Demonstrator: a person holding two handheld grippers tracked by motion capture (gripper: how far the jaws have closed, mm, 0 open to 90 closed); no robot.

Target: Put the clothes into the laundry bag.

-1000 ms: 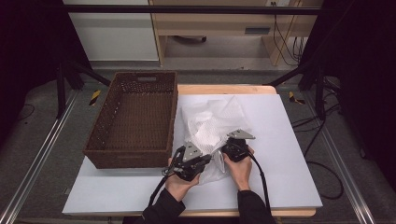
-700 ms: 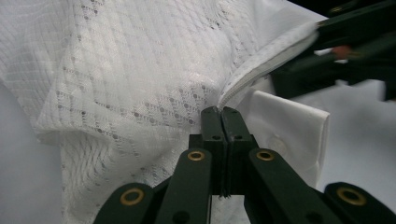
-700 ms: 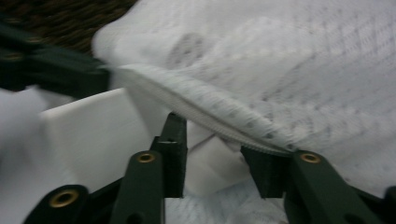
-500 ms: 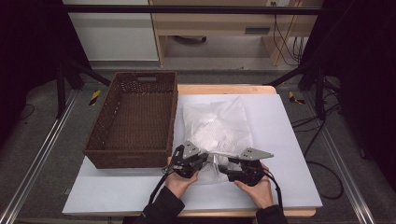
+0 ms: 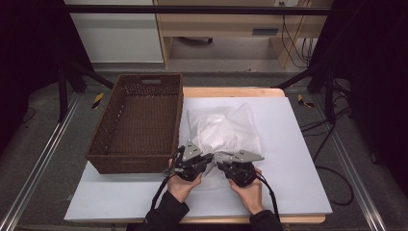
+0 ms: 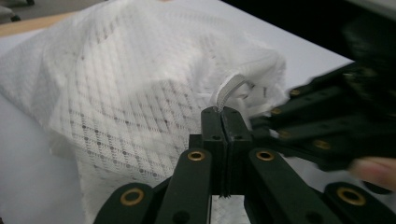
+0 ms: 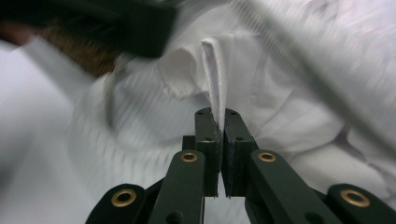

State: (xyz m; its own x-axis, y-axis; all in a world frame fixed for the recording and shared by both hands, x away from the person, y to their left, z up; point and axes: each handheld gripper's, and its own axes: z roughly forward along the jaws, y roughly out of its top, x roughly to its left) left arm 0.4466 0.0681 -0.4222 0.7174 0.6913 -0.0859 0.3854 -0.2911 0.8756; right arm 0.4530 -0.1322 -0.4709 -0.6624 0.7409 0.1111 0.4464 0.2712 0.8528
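Both grippers pinch the white mesh garment (image 5: 224,136) at its near hem on the table (image 5: 298,159): left gripper (image 5: 210,157) jaws clamped on a strap, right gripper (image 5: 220,165) jaws just closing onto a fabric fold; pull evenly to avoid slipping.

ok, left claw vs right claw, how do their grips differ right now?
The left claw pinches a narrow white loop of strap on the mesh bag; the right claw pinches a flat folded edge of that bag's fabric. In the high view the left claw points right, the right claw points left, tips nearly meeting. The right claw's jaws have just been closing. Shared: both shut on the bag's near edge.
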